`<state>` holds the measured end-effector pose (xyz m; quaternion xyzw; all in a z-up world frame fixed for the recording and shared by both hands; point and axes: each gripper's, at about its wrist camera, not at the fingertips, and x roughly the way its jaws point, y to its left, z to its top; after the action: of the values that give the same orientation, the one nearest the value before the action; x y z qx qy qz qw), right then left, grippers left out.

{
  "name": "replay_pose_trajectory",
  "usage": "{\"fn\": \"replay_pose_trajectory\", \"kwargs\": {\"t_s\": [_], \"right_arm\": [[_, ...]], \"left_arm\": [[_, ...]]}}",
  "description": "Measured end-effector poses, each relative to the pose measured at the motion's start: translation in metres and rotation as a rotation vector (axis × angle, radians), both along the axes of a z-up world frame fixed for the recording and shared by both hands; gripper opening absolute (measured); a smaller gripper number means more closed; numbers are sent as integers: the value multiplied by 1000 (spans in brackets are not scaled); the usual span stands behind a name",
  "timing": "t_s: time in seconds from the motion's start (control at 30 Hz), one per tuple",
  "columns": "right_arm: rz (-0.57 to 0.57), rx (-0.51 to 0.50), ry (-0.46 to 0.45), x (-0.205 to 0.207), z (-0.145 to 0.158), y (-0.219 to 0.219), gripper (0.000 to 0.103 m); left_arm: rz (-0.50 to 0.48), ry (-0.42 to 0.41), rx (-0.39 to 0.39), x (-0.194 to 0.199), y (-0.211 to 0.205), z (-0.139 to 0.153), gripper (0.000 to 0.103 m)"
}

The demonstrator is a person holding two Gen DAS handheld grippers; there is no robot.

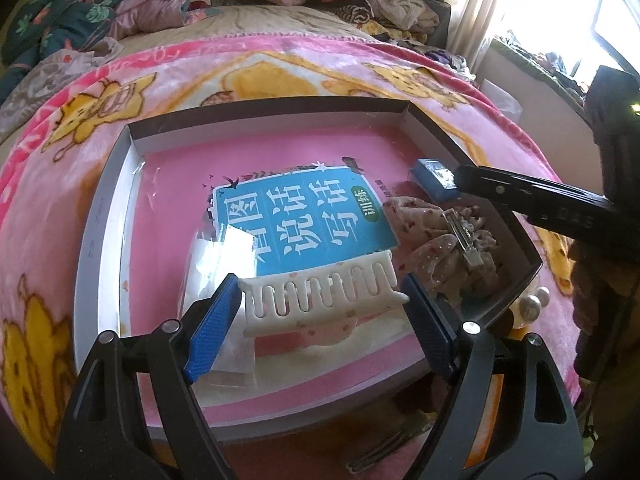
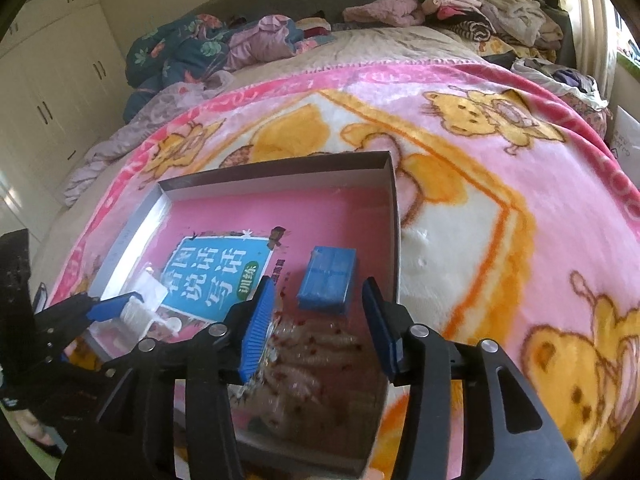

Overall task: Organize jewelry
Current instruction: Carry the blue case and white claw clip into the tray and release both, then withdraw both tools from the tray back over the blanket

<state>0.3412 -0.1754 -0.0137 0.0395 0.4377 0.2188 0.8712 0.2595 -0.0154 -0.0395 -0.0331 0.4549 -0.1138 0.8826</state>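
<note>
My left gripper [image 1: 322,312] grips the white claw clip [image 1: 320,292] over the box [image 1: 100,216]; my right gripper [image 2: 318,324] is unclenched above the spotted bow clip [image 2: 316,360], already inside. Beyond it lies the blue case [image 2: 328,280]. Pearl earrings [image 1: 534,300] to the left gripper's right remain outside.

Blurred to a speckled smear between the right tongs [image 2: 318,330]: floral fabric hair bow [image 2: 316,364], detail lost. Cut off by the lower edge in the left wrist view: metal clip [image 1: 384,448] lying outside the box [image 1: 100,216]. Half hidden behind the box's corner: two pearl beads [image 1: 534,304]. Hidden beneath the white claw clip [image 1: 324,292]: lower part of the blue book cover [image 1: 304,220].
</note>
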Motion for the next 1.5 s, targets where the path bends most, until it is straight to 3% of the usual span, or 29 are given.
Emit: {"fn": "replay_pose_trajectory", "kwargs": {"t_s": [0.23,0.6,1.03,1.5], "right_arm": [[-6,10,-15,-16,10,-9,47],[-15,32,-51,-40,31,-20,52],[-13,43,-117,-79,60,-27,73],[8,52,-165,-111,82,-27,80]], "left_arm": [[10,-2,-5,-4,2,3,79],[45,-45,-8,-26,12,27,80],[107,-96,-6,-59,27,56,93],[169,-128,-26,-95,47,70,93]]}}
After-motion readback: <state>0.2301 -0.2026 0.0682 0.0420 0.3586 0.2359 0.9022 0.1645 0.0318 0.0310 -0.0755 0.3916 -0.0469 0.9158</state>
